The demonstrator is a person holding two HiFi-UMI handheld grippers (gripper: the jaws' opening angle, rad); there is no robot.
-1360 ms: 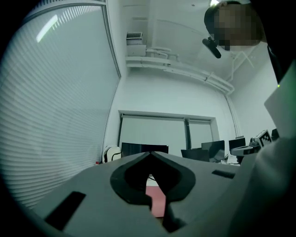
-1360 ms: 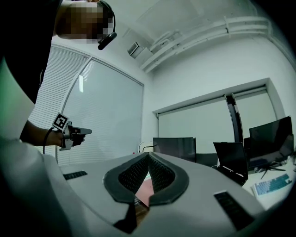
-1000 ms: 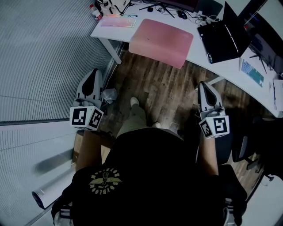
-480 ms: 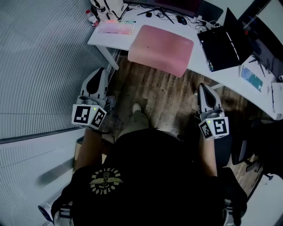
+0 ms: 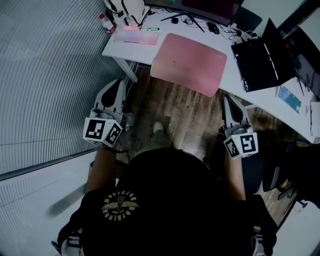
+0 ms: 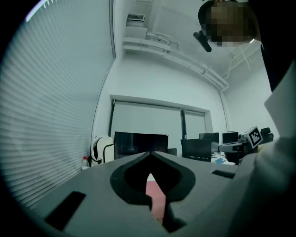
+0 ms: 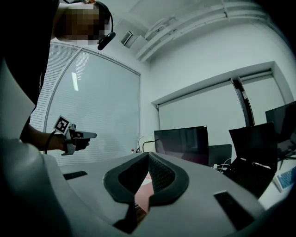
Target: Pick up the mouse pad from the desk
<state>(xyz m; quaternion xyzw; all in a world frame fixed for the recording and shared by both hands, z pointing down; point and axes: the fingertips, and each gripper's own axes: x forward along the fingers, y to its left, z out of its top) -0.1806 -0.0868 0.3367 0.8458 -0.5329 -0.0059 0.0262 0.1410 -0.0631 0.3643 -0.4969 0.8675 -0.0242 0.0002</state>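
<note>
Item one: mouse pad (image 5: 189, 64), pink, rectangular, lying flat on the white desk (image 5: 131, 48), its near edge at or just past the desk's front edge; I cannot tell which. Nothing rests on it and neither of my grippers touches it. Left of it on the desk: a keyboard (image 5: 136, 36) with a pale pink glow, and beyond that a small bottle (image 5: 104, 22) at the corner. Behind the pad: a dark monitor (image 5: 200, 6), loose cables and a mouse (image 5: 213, 28). Right of the pad: an open black laptop (image 5: 262, 62), then a second keyboard (image 5: 289, 97) near the picture's edge. Item two: my left gripper (image 5: 118, 82), held level over the wood floor (image 5: 185, 115), short of the desk's left leg and well apart from the pad; jaws closed tip to tip, nothing between them, with a strip of the pink pad showing far off through the gap behind the tips. Item three: my right gripper (image 5: 228, 97), also level, near the desk's front edge to the right of the pad, not touching it; jaws pressed together and empty. Surroundings: slatted blinds (image 5: 50, 75) fill the left side, and my own dark shirt fills the lower half of the head view.
</note>
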